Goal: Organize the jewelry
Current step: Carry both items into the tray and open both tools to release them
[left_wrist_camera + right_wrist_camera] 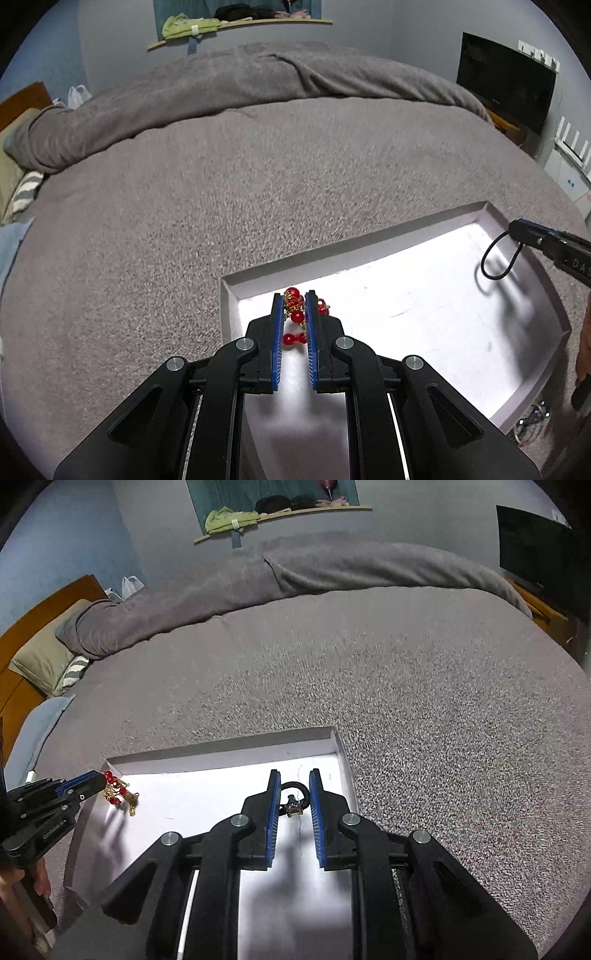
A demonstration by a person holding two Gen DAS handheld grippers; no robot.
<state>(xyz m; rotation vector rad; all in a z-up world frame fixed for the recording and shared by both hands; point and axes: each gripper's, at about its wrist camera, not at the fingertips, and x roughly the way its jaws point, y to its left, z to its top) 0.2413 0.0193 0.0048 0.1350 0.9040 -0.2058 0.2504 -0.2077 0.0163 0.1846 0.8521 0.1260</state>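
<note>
Red-bead jewelry [294, 314] clamped in left tool [294, 301] near tray [424, 236] corner; right tool [294, 779] grips black cord [295, 787].

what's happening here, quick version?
A person is working two handheld grippers over a white tray on a grey bed. The left gripper holds a red bead and gold chain piece at the tray's left end. The right gripper holds a black cord loop at the right end.
</note>
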